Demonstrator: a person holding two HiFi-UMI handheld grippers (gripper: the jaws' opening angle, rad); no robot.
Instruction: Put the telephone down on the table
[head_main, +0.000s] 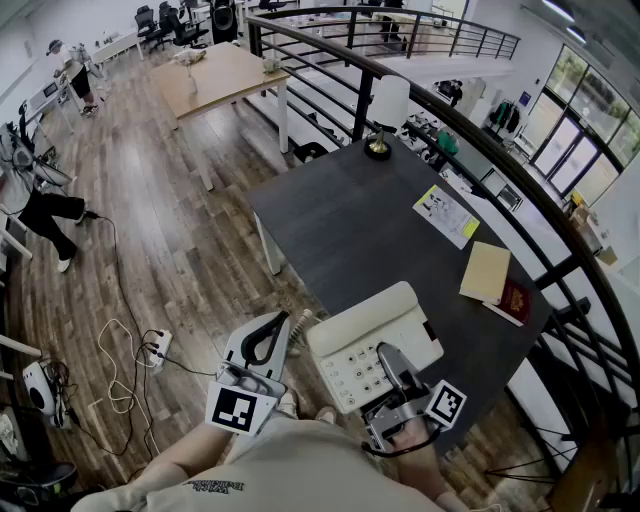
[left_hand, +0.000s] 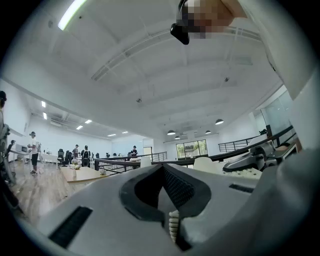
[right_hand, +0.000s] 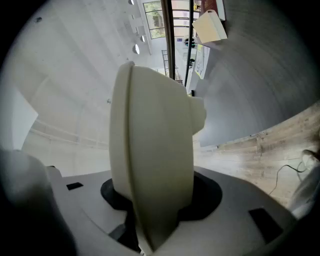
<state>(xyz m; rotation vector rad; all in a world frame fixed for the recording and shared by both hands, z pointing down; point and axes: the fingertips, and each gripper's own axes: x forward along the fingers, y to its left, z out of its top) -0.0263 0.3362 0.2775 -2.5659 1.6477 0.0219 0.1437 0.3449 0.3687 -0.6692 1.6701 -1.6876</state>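
Observation:
A cream desk telephone (head_main: 370, 325) with a keypad hangs over the near left corner of the dark table (head_main: 350, 230). I cannot tell whether it touches the top. My right gripper (head_main: 385, 352) is shut on its near edge, and in the right gripper view the telephone (right_hand: 150, 150) stands edge-on between the jaws. My left gripper (head_main: 288, 322) is just left of the phone, beyond the table's edge. Its jaws are closed, with a piece of the coiled cord (left_hand: 173, 226) pinched between them.
On the table stand a white lamp (head_main: 385, 110) at the far corner, a printed sheet (head_main: 447, 215), a tan envelope (head_main: 486, 272) and a red booklet (head_main: 515, 300). A black railing (head_main: 560, 270) runs along its right side. Cables and a power strip (head_main: 155, 348) lie on the wooden floor at the left.

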